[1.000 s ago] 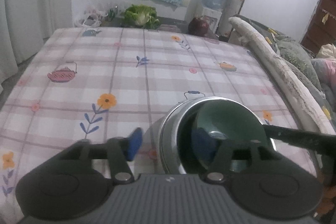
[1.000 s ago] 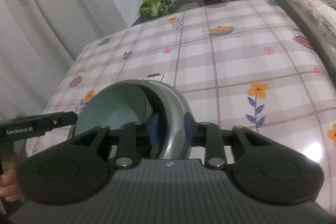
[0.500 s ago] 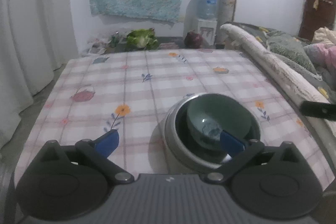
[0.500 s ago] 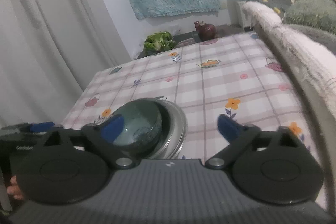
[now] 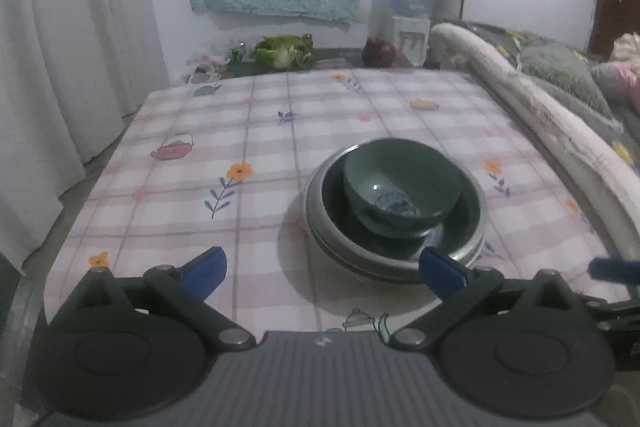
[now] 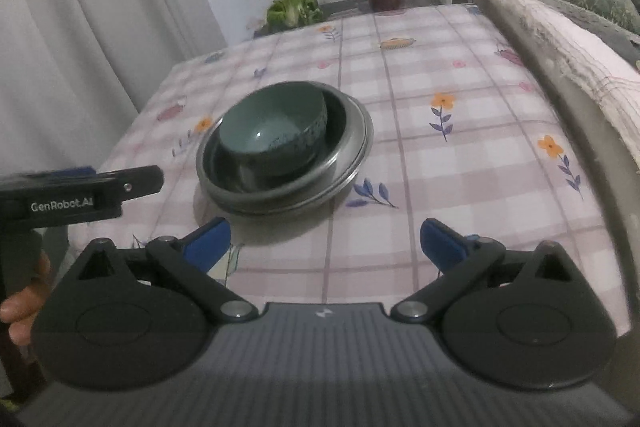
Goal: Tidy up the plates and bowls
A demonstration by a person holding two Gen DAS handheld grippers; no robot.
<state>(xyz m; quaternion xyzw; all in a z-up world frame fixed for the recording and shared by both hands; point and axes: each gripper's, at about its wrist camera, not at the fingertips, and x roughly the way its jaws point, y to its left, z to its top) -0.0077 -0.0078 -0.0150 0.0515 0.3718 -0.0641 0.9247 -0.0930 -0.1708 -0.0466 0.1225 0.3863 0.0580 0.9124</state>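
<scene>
On the table, near its front edge: one stack of dishes, both grippers clear of it.
Table (image 5: 260, 131): checked cloth with flower and teapot prints; curtain along the left edge, bedding along the right edge, greens and a dark round jar past the far edge.
Steel plate (image 5: 478, 227): base of the stack, sits flat, toward the front-right part of the table.
Dark dish (image 5: 460, 223): nested inside the steel plate, rim just below the plate's rim.
Green bowl (image 5: 400, 175): upright, on top, seated in the dark dish, empty.
Left gripper (image 5: 322, 271): jaws spread wide, nothing between them, blue pads short of the stack, not touching.
Right gripper (image 6: 324, 241): jaws spread wide too, nothing held, stack ahead and to its left, apart from it.
Hand (image 6: 24, 307): partly seen at the left edge of the right wrist view, on the left gripper's handle.
Step (judgement): stacking looks done, bowl nested in plates, both tools released.
Next move (judgement): no other loose dishes visible; if any remain out of view, go fetch, else task near finished; avoid knocking the stack near the front edge.
</scene>
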